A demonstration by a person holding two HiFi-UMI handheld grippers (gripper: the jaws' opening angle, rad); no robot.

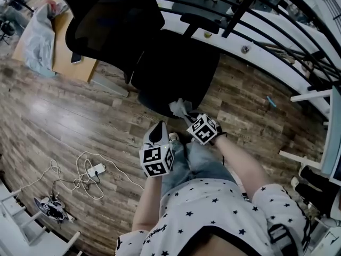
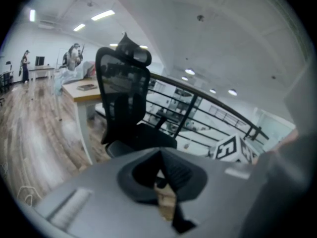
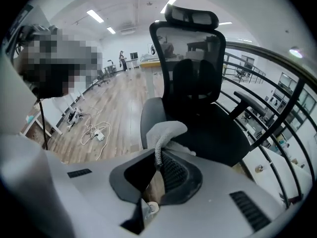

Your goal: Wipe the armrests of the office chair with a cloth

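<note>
An open office with a wood-plank floor [image 1: 64,116] runs up to a black metal railing [image 1: 256,31] along the far side. A black office chair [image 1: 176,68] stands on the floor just before that railing, its mesh back and headrest upright and its seat turned toward the person. In the head view one armrest [image 1: 200,20] shows on the railing side of the seat. In the right gripper view the same armrest [image 3: 246,100] juts out to the right of the chair [image 3: 193,83].

The right claw [image 1: 187,116] is clamped on a pale grey cloth [image 1: 180,108], held at the front edge of the seat and well apart from the armrest. In the right gripper view the cloth [image 3: 166,132] is pinched between the jaws of this claw [image 3: 157,157], and its free end bunches up above their tips.

The left claw [image 1: 158,135] hangs just beside the right one, nearer the person. Its own view shows this claw [image 2: 161,157] clenched, jaws together with nothing in them, pointing toward the chair [image 2: 124,98].

A white cable with a power strip [image 1: 93,170] lies loose on the floor toward its near left edge. A wooden tabletop [image 1: 69,52] stands to the left of the chair back.
</note>
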